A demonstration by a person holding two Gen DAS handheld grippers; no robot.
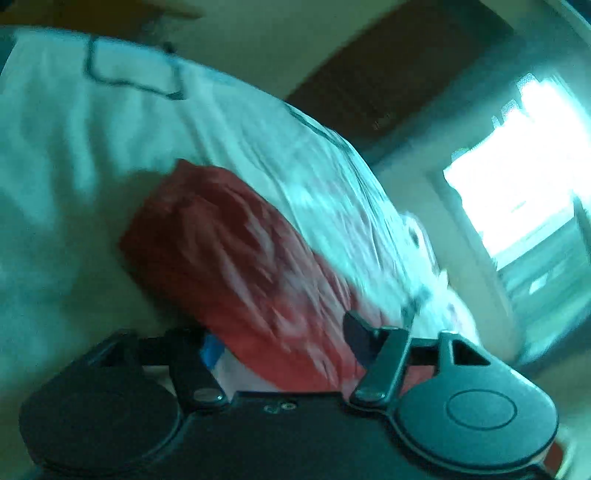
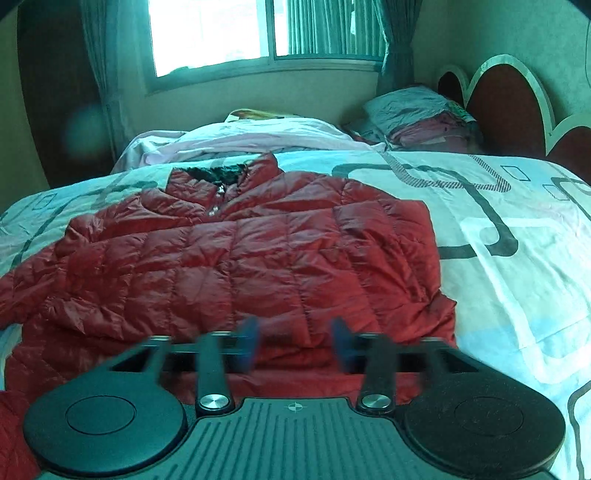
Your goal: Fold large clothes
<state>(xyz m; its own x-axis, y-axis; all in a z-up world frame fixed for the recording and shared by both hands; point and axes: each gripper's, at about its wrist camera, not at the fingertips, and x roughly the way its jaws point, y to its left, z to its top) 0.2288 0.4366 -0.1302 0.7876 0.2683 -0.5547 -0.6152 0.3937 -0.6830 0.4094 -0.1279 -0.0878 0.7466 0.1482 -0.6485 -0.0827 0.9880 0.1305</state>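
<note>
Right wrist view: a red quilted puffer jacket (image 2: 236,254) with a dark furry collar lining lies spread, front up and zipped, on a white bedspread (image 2: 517,266) printed with grey rounded-rectangle outlines. Its collar points toward the window (image 2: 258,33) at the far wall; one sleeve runs off toward the lower left edge of the view. The right gripper (image 2: 293,343) hovers over the jacket's near hem. Its two blue-padded fingers (image 2: 251,338) stand well apart, blurred, with only jacket fabric seen behind the gap; the pads press on nothing, so the gripper holds nothing. Behind the jacket lie a rumpled pale pink sheet (image 2: 258,138) and a pillow (image 2: 410,107) beside a dark red headboard with pale scalloped edging (image 2: 506,96).

Left wrist view: strongly motion-blurred and tilted. A bunched part of the red jacket (image 1: 236,266) rises directly ahead of the left gripper (image 1: 280,347) against the white bedspread (image 1: 92,140). The fingers are partly apart, with red fabric lying in the gap between them; the dark right-hand finger (image 1: 360,332) overlaps the cloth. Whether the pads actually clamp the fabric cannot be told through the blur. A bright window (image 1: 524,166) appears at right.
</note>
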